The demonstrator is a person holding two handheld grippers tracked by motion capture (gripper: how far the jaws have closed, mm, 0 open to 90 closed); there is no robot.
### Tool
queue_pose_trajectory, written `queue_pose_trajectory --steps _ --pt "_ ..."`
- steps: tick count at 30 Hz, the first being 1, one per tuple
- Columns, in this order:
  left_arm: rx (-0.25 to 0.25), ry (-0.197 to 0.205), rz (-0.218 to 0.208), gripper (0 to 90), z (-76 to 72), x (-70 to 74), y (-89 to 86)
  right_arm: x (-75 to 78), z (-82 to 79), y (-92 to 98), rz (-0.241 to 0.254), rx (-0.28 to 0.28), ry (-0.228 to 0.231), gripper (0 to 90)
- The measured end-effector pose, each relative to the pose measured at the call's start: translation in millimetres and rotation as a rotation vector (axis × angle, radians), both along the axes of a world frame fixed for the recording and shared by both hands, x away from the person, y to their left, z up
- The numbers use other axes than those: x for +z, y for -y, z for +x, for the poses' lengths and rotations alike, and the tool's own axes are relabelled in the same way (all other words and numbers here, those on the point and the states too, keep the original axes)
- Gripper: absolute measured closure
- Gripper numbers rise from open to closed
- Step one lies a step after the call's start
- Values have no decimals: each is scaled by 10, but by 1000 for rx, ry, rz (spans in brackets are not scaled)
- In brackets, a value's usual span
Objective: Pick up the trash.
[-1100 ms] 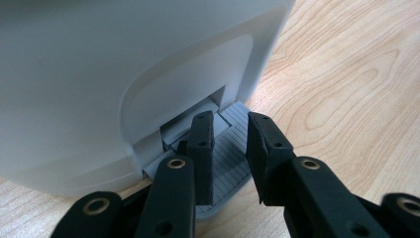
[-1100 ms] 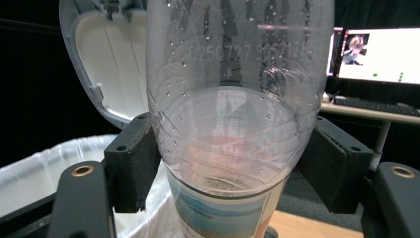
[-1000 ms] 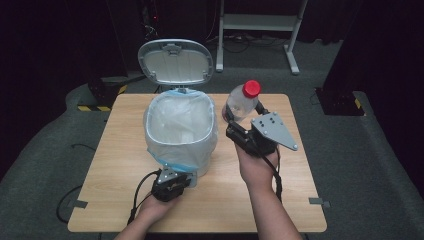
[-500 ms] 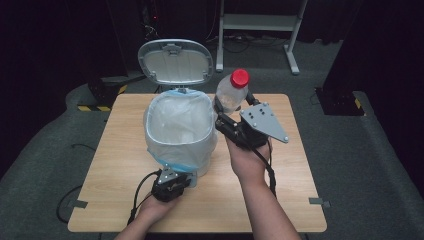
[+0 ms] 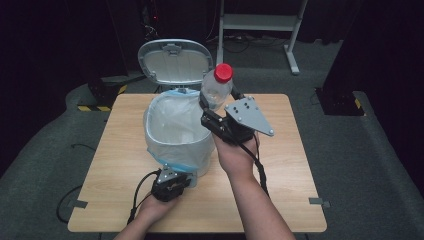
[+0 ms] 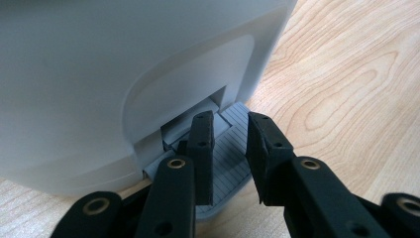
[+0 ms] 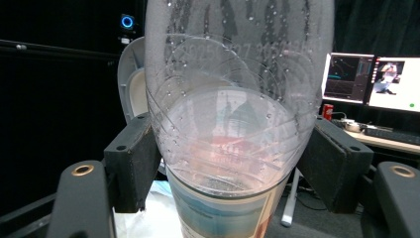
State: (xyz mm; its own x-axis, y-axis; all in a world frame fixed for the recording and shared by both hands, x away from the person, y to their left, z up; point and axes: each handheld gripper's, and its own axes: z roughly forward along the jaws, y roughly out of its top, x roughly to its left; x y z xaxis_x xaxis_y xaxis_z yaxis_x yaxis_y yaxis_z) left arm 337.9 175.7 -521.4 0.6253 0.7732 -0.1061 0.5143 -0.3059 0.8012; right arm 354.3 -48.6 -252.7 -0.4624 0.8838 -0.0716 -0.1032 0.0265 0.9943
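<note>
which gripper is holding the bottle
The right gripper: its fingers clamp the clear red-capped bottle beside the bin. The left gripper sits low on the bin's pedal.

Wood table (image 5: 300, 165) on grey floor, w/ white pedal bin (image 5: 172, 145) standing on it.

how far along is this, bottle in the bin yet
Not yet. Done: the bin's lid stands open, with the left gripper resting on the pedal, and the right gripper has the bottle clamped and lifted. In hand: carrying it by the rim of the lined bin. Left: getting it over the opening and releasing it.
</note>
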Motion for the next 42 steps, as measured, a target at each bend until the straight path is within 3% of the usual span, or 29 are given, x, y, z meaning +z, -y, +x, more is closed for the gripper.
queue_pose_trajectory --steps 25,33,37,42 --pt "2 2 1 723 -4 -1 3 -36 115 -462 -15 93 -26 286" --pt "-3 -1 6 723 -2 2 -3 -84 183 -577 -24 109 -59 283" --pt "-4 2 6 723 -2 0 -4 -113 248 -586 -35 121 -107 281" --pt "-4 -5 5 722 -11 0 2 -144 314 -575 -33 118 -134 280"
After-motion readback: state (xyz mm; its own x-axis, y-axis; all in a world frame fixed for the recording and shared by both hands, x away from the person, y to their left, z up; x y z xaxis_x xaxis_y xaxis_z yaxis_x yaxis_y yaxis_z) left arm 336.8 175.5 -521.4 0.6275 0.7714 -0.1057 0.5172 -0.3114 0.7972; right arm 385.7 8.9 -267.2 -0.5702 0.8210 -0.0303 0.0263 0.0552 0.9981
